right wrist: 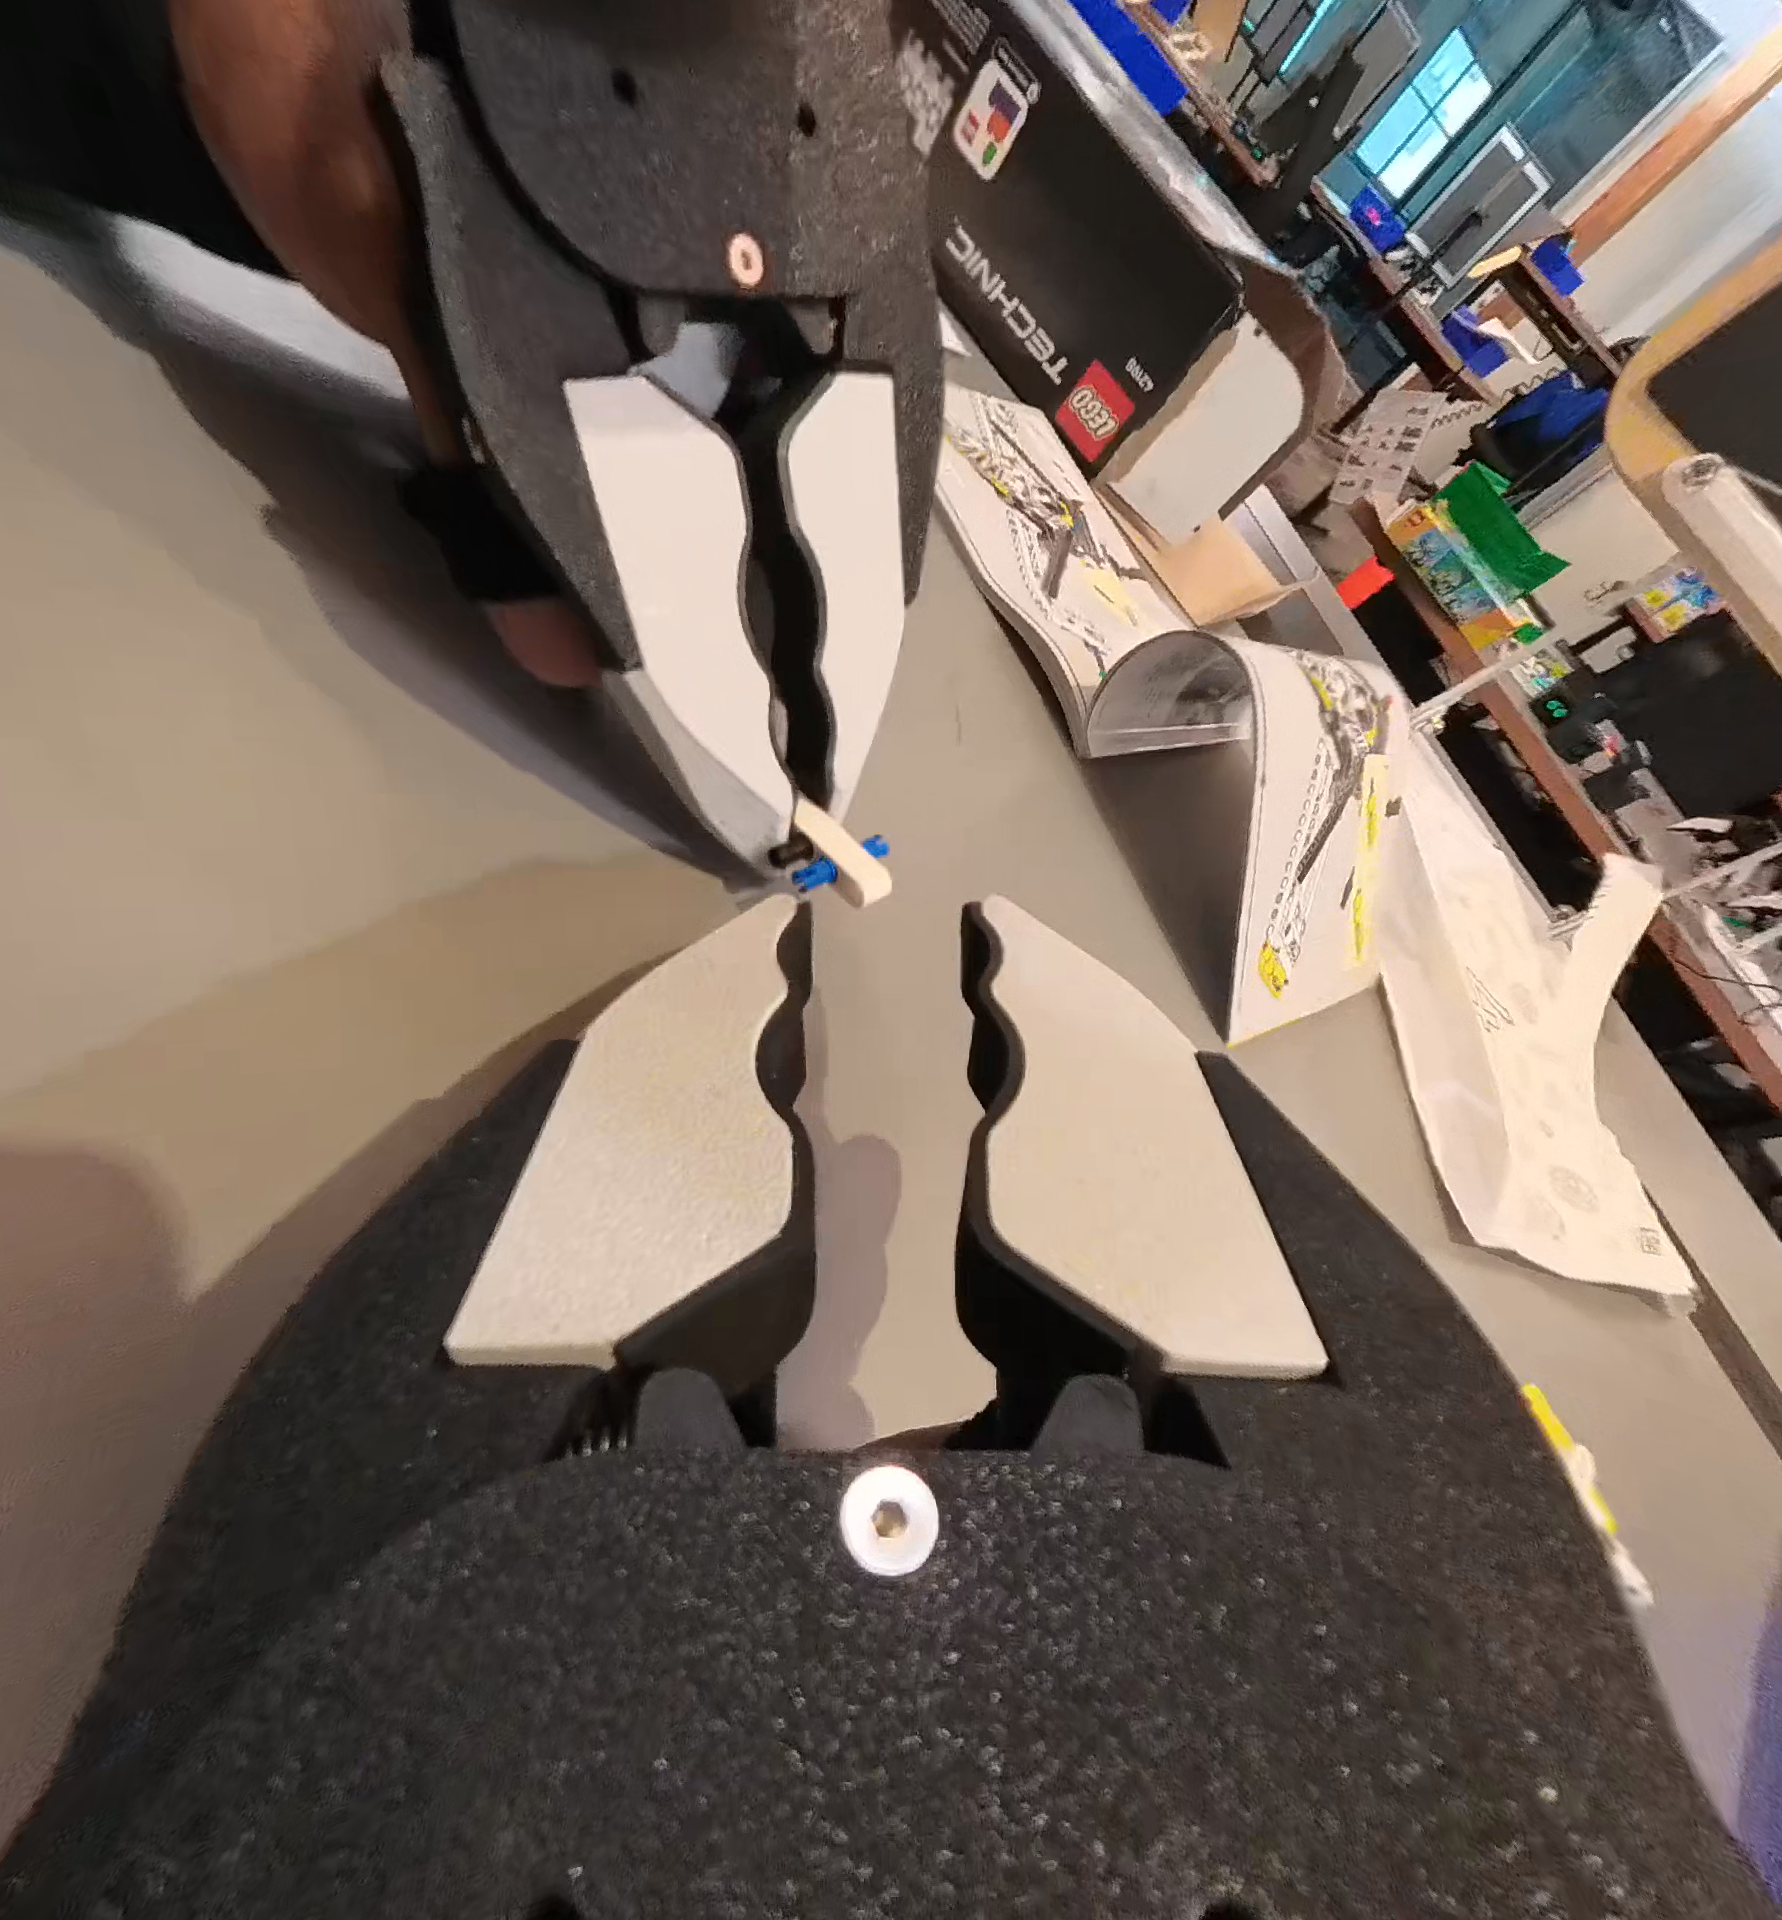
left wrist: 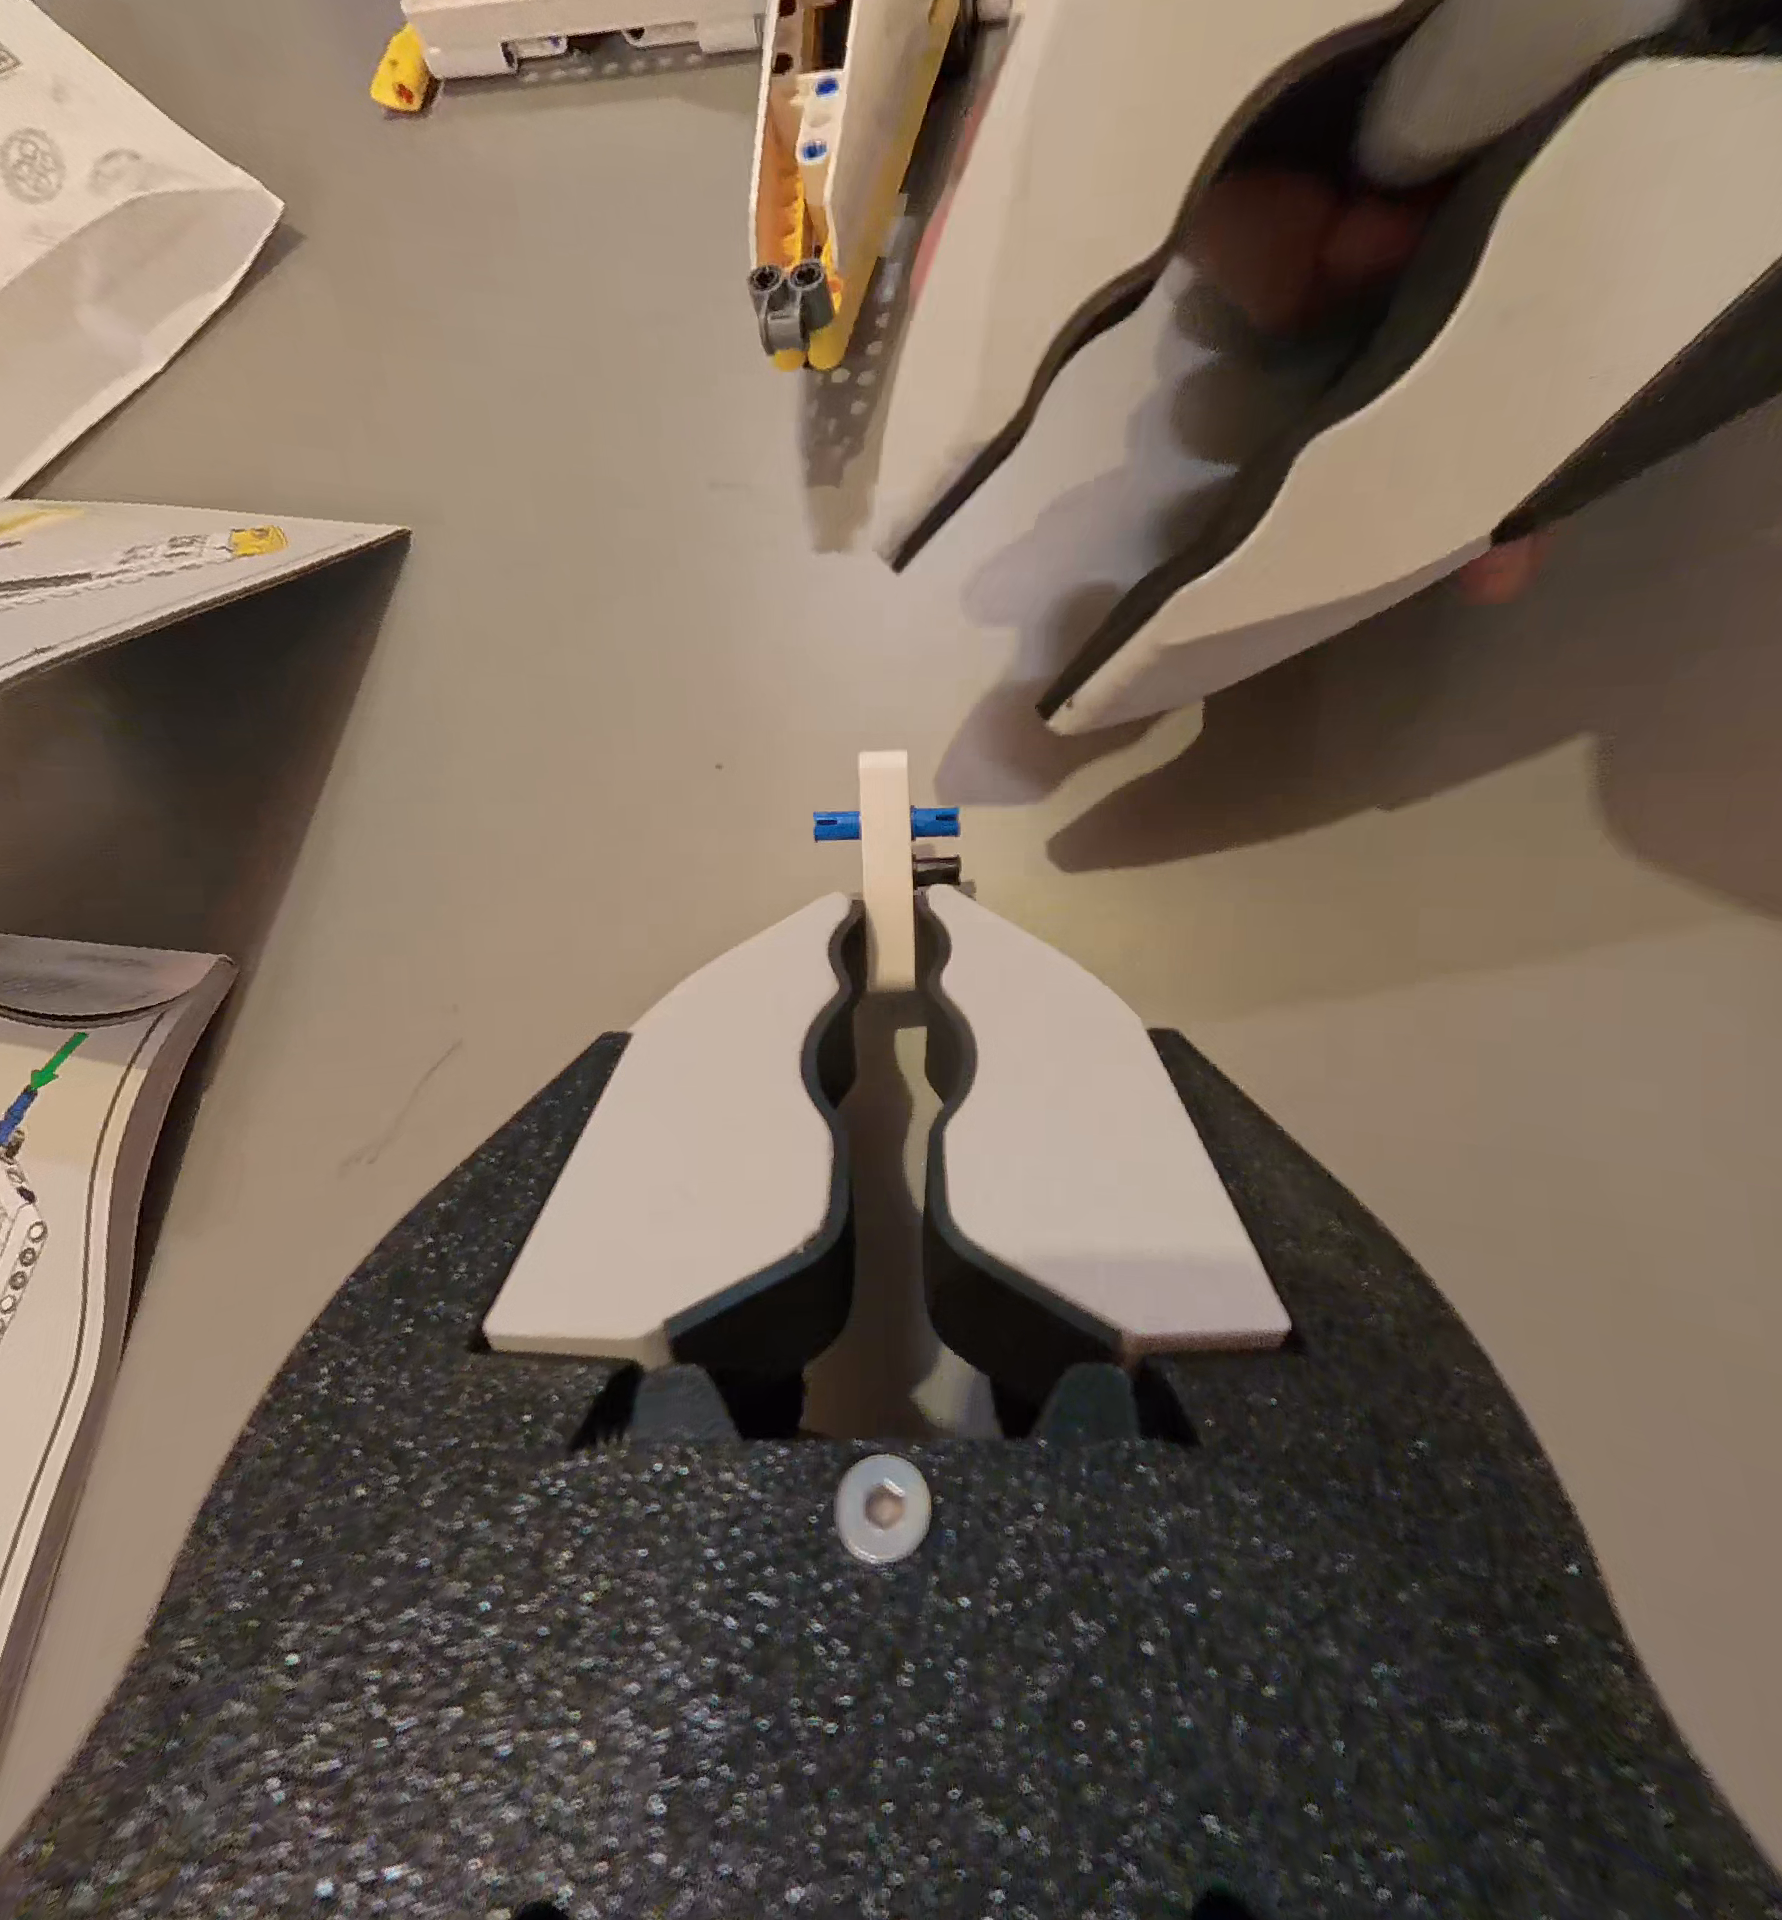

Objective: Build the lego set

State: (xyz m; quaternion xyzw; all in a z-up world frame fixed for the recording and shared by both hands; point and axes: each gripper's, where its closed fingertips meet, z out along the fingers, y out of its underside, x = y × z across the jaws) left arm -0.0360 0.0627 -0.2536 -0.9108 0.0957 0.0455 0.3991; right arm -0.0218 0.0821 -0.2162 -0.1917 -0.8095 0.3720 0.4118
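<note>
Grey counter [left wrist: 575, 727] below, left gripper [left wrist: 888, 914] pinching cream beam [left wrist: 885, 862] with blue pin [left wrist: 833, 826] by one end, right gripper [right wrist: 882, 914] hovering released beside it, risking twisting beam loose, dropping it.

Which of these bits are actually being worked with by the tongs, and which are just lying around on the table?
Being handled:
- white beam, gripped in the left tongs
- blue pin and black pin stuck in that beam
- right tongs, open, holding nothing, close to the beam

Lying about:
- open instruction booklets
- yellow and white model
- black box
</note>
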